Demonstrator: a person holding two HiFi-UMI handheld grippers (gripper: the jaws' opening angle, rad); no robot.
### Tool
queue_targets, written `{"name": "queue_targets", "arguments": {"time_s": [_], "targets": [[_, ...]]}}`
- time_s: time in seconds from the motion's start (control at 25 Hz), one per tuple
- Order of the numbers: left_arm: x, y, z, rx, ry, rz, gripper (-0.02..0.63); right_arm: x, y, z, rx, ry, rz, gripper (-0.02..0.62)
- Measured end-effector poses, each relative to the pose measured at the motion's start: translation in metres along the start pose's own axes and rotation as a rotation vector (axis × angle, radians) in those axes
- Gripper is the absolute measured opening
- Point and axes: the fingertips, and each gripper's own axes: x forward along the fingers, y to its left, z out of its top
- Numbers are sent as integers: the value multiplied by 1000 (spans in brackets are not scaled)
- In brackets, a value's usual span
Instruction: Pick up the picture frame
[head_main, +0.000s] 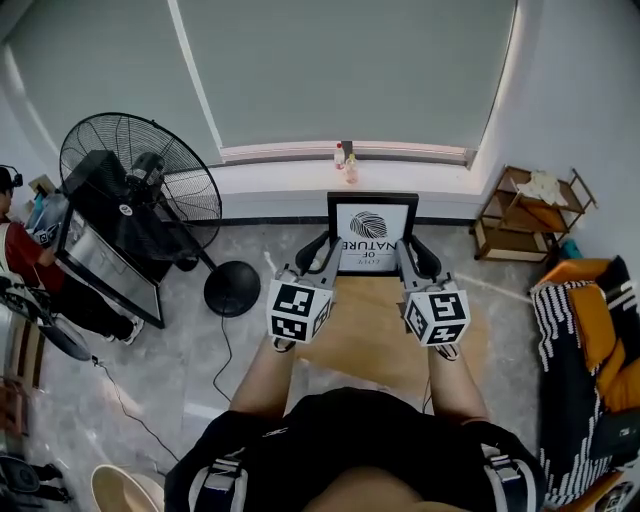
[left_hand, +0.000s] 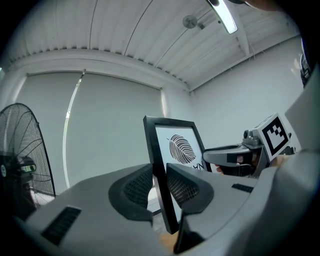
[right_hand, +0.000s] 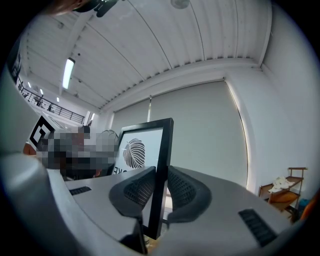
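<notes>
Left gripper (head_main: 325, 250): pads pinch the left side rail of the black picture frame (head_main: 372, 232). Right gripper (head_main: 405, 250): pads pinch the right rail. The frame stands upright between them, over the far edge of the wooden table (head_main: 370, 335), print facing the person.

Risks:
- Both grips are on thin rails only. If the hands drift apart or one twists, a rail could slip out and the frame swing on the other grip.
- A drop would hit the table's far edge, or go past it to the floor.

Hard to tell:
- Whether the frame's bottom is clear of the table. It looks just lifted.
- Any back stand is unseen.
- The standing fan (head_main: 140, 190) left of the table is partly cut off in the left gripper view.
- The wooden rack (head_main: 530, 212) right of the table holds things too small to name.
</notes>
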Motion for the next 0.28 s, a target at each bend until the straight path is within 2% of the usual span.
{"name": "queue_targets", "arguments": {"time_s": [0.28], "targets": [[-19,26,-14,-45,6,-25,98,10,32,-6,-16,14,-4,89]]}}
